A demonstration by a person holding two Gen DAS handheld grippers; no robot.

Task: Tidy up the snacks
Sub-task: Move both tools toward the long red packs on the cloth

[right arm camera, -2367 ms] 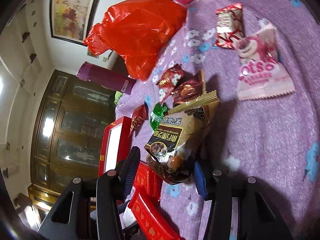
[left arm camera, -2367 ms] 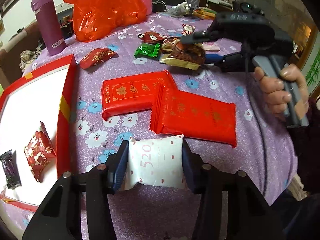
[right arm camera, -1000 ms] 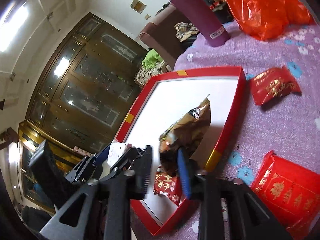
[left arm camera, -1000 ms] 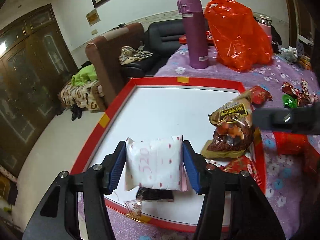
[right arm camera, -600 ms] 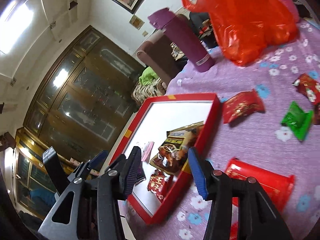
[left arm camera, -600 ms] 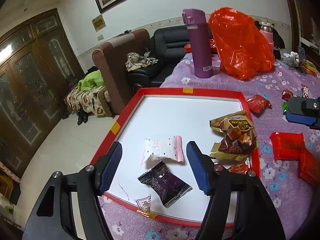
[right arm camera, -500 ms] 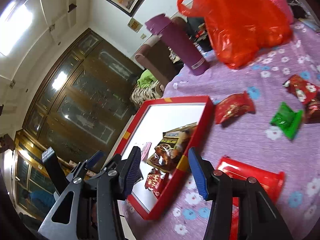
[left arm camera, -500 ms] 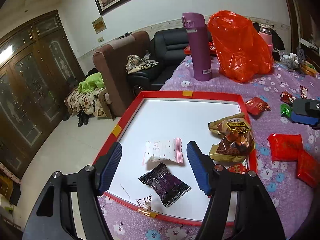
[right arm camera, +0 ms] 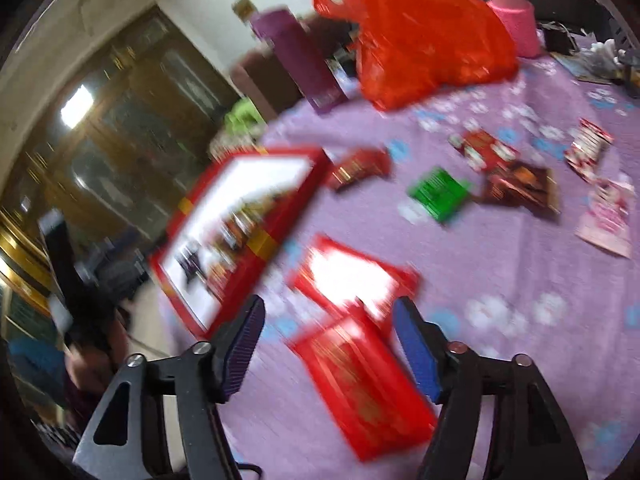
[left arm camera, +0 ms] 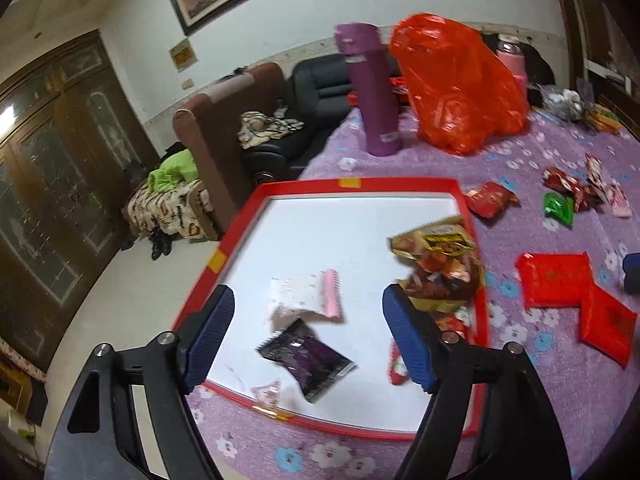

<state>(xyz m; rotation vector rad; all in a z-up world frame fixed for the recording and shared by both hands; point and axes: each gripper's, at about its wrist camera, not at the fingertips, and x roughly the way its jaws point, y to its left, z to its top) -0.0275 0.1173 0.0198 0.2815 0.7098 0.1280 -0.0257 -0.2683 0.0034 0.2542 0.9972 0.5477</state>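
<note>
Your left tool [left arm camera: 308, 336] stands wide apart, its jaws having just been opening, gripping nothing above the red tray [left arm camera: 479, 280]. The white-pink packet [left arm camera: 306, 296] lies there, long axis left to right, the dark packet [left arm camera: 308, 360] just nearer. Your right tool [right arm camera: 330, 344], also just opened and empty, angles down over two red packets [right arm camera: 360, 376] on the tabletop [right arm camera: 520, 264]; blur hides whether they overlap.

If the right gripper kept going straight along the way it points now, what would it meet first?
Most likely the nearer flat red packet, which lies on the purple cloth between the open fingers of the right gripper. The picture is blurred, so depth is uncertain.
</note>
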